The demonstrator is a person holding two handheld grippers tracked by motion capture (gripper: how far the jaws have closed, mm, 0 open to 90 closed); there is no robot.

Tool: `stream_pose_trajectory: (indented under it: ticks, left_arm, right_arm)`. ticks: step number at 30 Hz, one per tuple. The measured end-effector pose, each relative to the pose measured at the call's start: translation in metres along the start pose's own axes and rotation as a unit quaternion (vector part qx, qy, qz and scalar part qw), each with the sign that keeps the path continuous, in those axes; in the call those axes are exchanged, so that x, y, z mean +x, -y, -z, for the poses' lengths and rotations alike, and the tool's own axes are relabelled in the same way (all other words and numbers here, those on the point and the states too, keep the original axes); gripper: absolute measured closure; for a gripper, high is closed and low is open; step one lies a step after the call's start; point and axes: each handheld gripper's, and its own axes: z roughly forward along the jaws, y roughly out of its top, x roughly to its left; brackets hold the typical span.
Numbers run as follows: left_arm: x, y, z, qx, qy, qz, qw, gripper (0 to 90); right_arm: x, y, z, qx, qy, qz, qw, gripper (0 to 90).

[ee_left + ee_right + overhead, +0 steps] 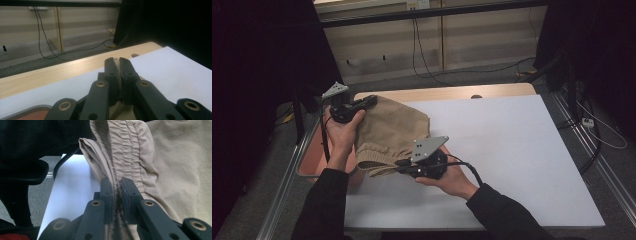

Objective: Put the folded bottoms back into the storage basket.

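A wooden table (447,92) stands here, and a big white sheet (512,150) covers most of its top (bare wood shows along the far edge). A tan cloth (392,130) rests on the sheet's left side.

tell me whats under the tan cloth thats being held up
Under the tan cloth the white table sheet shows, with the edge of a reddish tray at its left. The left gripper and right gripper pinch it. What the cloth itself covers cannot be seen.
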Motion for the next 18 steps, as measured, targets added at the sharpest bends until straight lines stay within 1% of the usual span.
stream_pose_trajectory:
  ticks: [4,6,8,18]
  left_arm:
    - [0.003,-0.003,0.006,-0.008,0.001,0.003,1.0,86.0]
    - [0.004,-0.005,0.009,-0.006,-0.003,-0.004,1.0,86.0]
    - [0.006,-0.007,0.011,-0.007,-0.006,-0.005,0.9999,86.0]
    - [0.017,-0.011,0.023,-0.018,-0.017,0.003,0.9997,86.1]
  right_arm:
    - [-0.001,-0.005,-0.006,-0.004,-0.005,-0.002,1.0,80.5]
    - [-0.001,-0.007,-0.009,-0.006,-0.006,-0.001,1.0,80.5]
    - [-0.002,-0.009,-0.011,-0.006,-0.008,0.0,1.0,80.5]
    - [-0.002,-0.021,-0.02,-0.006,-0.008,0.011,0.9999,80.5]
